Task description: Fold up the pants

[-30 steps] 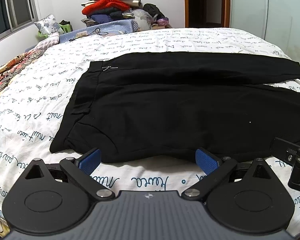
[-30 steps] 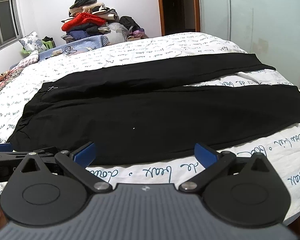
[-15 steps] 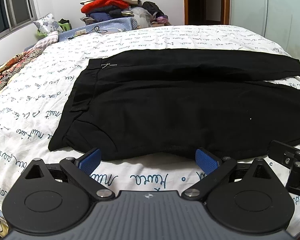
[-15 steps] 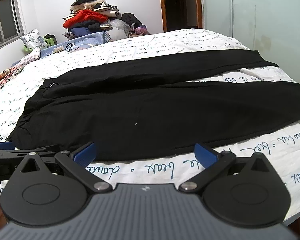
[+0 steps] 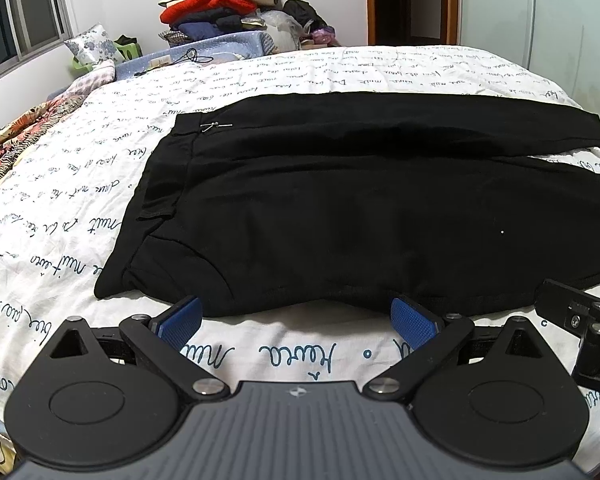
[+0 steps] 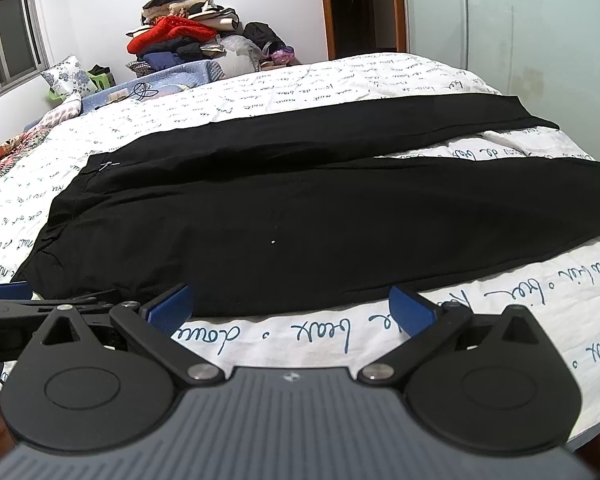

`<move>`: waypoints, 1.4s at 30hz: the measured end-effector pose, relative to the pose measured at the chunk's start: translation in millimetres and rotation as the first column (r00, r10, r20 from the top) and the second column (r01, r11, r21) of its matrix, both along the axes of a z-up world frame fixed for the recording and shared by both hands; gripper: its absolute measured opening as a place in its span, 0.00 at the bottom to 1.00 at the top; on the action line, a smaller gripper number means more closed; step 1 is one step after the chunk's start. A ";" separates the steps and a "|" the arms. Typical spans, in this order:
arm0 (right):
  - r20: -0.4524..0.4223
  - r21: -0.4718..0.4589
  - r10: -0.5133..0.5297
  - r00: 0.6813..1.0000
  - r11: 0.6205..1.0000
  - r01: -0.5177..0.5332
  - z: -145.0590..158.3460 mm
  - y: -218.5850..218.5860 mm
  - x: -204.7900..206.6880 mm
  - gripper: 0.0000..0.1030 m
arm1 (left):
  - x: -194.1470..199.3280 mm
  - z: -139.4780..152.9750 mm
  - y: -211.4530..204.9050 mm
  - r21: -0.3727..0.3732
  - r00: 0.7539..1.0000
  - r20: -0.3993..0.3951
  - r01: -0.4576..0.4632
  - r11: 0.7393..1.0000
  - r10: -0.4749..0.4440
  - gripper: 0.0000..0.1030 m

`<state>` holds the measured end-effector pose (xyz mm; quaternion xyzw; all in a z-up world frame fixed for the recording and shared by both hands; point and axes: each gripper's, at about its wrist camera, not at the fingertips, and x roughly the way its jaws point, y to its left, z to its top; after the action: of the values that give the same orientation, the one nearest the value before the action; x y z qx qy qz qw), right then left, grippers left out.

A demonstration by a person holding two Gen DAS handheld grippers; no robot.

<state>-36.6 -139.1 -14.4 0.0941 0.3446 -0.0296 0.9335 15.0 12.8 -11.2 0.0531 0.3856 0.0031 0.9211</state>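
Note:
Black pants (image 5: 340, 208) lie spread flat on the bed, waistband to the left, both legs running right. In the right wrist view the pants (image 6: 300, 216) show both legs apart, a strip of sheet between them. My left gripper (image 5: 296, 318) is open, its blue pads just at the near edge of the cloth by the waist end, nothing between them. My right gripper (image 6: 292, 310) is open too, hovering at the near leg's edge, further right. Part of the right gripper (image 5: 580, 320) shows at the right edge of the left wrist view.
The bed sheet (image 5: 292, 356) is white with blue handwriting print. A heap of clothes (image 5: 220, 4) is stacked at the far side, with pillows (image 5: 92, 46) to the left. A doorway (image 6: 360, 4) and a pale wardrobe door (image 6: 520, 20) stand behind the bed.
Both grippers have crept slightly forward toward the near edge of the pants. Jaws stayed open; the pants have not moved.

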 end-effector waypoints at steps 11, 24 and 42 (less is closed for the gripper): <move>0.028 -0.006 0.022 0.999 1.000 -0.022 1.5 -1.0 1.9 1.00 | 0.5 1.3 3.6 0.001 1.000 0.014 0.027 1.000 -0.027 0.98; 0.172 -0.328 0.370 0.913 0.895 -0.301 47.0 19.9 80.8 1.00 | 56.0 43.6 83.5 -0.150 0.979 0.178 -0.069 0.986 0.096 0.98; 0.103 -0.323 0.676 0.729 0.716 -0.619 23.2 -4.8 316.0 1.00 | 270.0 22.3 165.7 -0.004 0.995 0.028 0.098 0.995 -0.098 0.98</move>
<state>279.4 -143.8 8.8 -0.1569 0.2461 0.2651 0.9190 284.9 178.5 11.1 0.0694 0.3695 -0.0425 0.9257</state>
